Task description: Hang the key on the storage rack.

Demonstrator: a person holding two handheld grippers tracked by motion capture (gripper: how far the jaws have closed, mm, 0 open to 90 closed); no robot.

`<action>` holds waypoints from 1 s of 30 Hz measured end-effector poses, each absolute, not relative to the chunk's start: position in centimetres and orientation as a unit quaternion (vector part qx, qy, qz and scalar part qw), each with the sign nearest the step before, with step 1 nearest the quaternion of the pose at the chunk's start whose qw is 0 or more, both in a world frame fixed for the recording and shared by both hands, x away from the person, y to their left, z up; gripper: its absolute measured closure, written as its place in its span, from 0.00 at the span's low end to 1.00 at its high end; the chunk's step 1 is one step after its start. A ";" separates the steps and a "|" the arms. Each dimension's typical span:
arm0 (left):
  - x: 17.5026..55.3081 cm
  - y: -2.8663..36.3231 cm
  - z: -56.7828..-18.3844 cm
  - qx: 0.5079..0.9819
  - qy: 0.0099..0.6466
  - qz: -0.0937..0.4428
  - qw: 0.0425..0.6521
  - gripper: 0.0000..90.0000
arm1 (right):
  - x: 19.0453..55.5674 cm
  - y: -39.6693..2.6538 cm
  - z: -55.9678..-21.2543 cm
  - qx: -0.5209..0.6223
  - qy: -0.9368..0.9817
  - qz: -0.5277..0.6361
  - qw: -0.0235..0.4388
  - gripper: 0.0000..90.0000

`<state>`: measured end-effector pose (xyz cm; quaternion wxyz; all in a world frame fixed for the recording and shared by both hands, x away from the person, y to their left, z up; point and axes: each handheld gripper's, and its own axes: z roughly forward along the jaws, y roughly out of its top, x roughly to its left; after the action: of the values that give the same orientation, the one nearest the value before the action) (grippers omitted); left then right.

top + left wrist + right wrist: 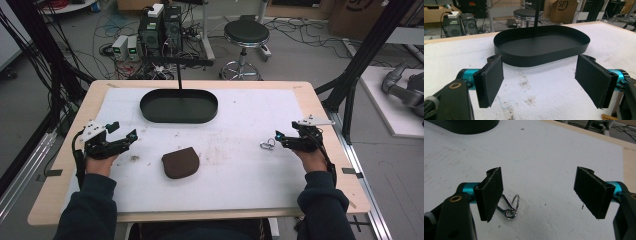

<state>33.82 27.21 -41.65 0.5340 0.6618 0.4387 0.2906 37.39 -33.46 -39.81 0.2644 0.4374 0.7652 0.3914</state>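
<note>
High view: two dark sleeves (pixel 90 205) are seen entering from the bottom edge, each hand holding a gripper over a white foam mat (pixel 240 175) laid on a wooden table (pixel 60 200). Left gripper (pixel 124 131) is held at the mat's left side, jaws spread wide, nothing between them; in the left gripper view the same gap is seen, with only stained mat inside it. Right gripper (pixel 276 138) is held at the mat's right side, jaws also parted and empty. A small metal key ring with clip (pixel 267 145) is lying flat on the mat just ahead of the right gripper's tips; in the right gripper view it (pixel 510 207) is seen beside the left-hand jaw, partly hidden behind it, contact cannot be told. A brown pouch (pixel 180 162) is lying near the mat's middle, between the two grippers, apart from both. Farther back, a black oval tray (pixel 150 107) is placed on the mat. Beyond the table, a black stool (pixel 246 32), computer boxes (pixel 160 30) and loose cables are seen on the floor.
</note>
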 end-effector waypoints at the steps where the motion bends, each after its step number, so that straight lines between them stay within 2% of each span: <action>1: 33.8 27.2 -41.7 0.661 0.439 0.289 0.535 0.25 | 37.4 -33.5 -39.8 0.437 0.765 0.392 0.264 0.27; 15: 33.8 27.1 -41.7 0.659 0.440 0.291 0.536 0.25 | 37.5 -33.5 -40.1 0.444 0.764 0.396 0.250 0.27; 16: 33.8 27.1 -41.7 0.661 0.437 0.293 0.535 0.26 | 37.4 -33.5 -40.0 0.444 0.765 0.395 0.247 0.36; 17: 33.8 27.1 -41.7 0.661 0.437 0.293 0.535 0.26 | 37.4 -33.5 -40.0 0.444 0.765 0.395 0.247 0.36; 18: 33.8 27.1 -41.7 0.665 0.435 0.292 0.533 0.26 | 37.4 -33.5 -39.9 0.443 0.768 0.393 0.242 0.52; 21: 33.6 27.3 -41.8 0.665 0.438 0.288 0.532 0.27 | 37.3 -33.5 -39.9 0.450 0.774 0.390 0.216 0.68; 26: 33.6 27.6 -41.9 0.665 0.439 0.288 0.532 0.27 | 37.7 -32.6 -40.6 0.460 0.787 0.369 0.181 0.69; 30: 33.7 27.6 -42.0 0.666 0.443 0.285 0.528 0.27 | 38.7 -31.6 -42.2 0.462 0.816 0.313 0.152 0.75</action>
<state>33.71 27.63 -42.00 0.5283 0.6662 0.4425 0.2850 38.73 -31.62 -42.16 0.1524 0.4617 0.8160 0.3127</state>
